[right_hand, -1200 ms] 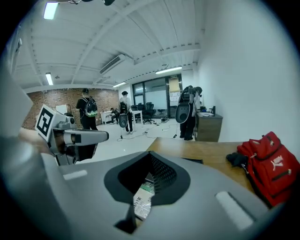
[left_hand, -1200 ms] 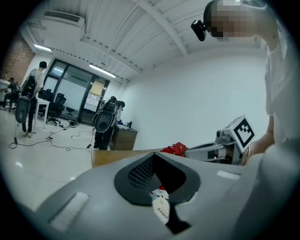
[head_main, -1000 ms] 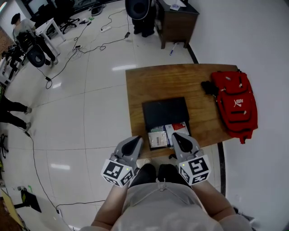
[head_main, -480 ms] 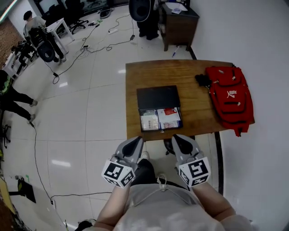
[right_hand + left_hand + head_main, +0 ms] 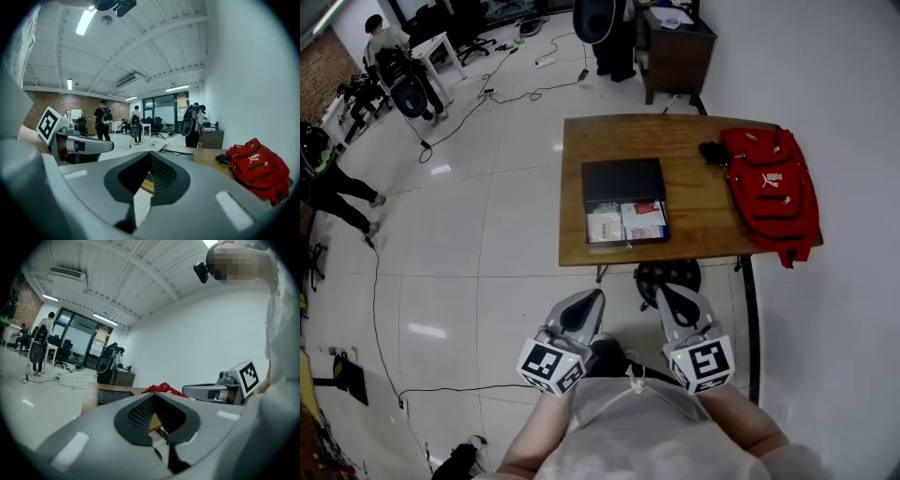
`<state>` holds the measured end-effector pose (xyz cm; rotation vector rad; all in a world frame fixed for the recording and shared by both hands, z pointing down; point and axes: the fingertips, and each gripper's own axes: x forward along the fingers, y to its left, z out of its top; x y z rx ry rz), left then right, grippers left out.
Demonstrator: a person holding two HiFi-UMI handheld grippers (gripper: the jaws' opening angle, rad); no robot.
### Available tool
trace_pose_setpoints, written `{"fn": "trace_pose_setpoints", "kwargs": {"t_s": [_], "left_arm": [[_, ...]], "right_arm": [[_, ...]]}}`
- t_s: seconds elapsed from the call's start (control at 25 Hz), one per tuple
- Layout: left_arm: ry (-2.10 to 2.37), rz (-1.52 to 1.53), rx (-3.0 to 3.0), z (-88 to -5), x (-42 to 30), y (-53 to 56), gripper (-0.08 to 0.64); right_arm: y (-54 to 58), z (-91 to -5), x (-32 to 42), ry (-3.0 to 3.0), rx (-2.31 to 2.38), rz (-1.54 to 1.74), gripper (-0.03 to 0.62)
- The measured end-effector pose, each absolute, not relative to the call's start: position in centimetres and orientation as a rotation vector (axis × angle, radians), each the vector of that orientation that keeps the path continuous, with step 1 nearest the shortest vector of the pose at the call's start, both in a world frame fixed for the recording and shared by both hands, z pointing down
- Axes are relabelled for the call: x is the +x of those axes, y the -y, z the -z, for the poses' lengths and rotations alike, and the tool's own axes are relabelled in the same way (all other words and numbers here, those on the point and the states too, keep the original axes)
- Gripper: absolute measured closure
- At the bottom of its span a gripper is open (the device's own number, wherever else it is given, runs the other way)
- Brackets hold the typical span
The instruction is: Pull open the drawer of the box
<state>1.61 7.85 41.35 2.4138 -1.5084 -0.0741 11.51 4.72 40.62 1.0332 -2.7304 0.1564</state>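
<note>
A black box [image 5: 623, 178] lies on the wooden table [image 5: 703, 230], and its drawer [image 5: 626, 223] stands pulled out toward the table's near edge, showing papers and cards inside. Both grippers hang close to my body, well short of the table and apart from the drawer. The left gripper [image 5: 592, 298] has its jaws together with nothing between them, and its tip [image 5: 152, 395] points toward the table. The right gripper [image 5: 662, 292] is shut and empty too, with its tip [image 5: 149, 154] aimed the same way. The box [image 5: 180, 153] shows faintly beyond the right jaws.
A red backpack [image 5: 766, 192] and a small black item [image 5: 712, 152] lie on the table's right side. A dark stool [image 5: 667, 277] stands under the near edge. Cables [image 5: 487, 94], chairs and people occupy the floor at far left; a dark cabinet [image 5: 675, 52] stands behind the table.
I have backed away from the table, so the box and open drawer now sit farther off. Both grippers have come away from the drawer front and stay shut.
</note>
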Motion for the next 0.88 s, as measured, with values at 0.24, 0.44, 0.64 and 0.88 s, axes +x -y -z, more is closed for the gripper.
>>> {"fn": "trace_pose_setpoints", "kwargs": {"t_s": [0.24,0.44,0.64,0.88], "left_arm": [[1.508,0.154,2.474,-39.1,1.6,-7.9,0.554],[1.490,0.141,2.502,-38.0,1.2,-7.5,0.554],[1.485,0.140,2.523,-37.5,0.9,-7.0,0.554],[1.487,0.148,2.552,-36.6,0.5,-6.6,0.554]], "right_arm": [[-4.7,-40.4,11.9,2.694,1.086,-0.151,0.587],[-4.6,-39.9,11.4,2.691,1.096,-0.147,0.586],[-4.1,-38.8,11.1,2.708,1.138,-0.159,0.586],[-3.6,-37.6,10.7,2.721,1.147,-0.103,0.586]]}}
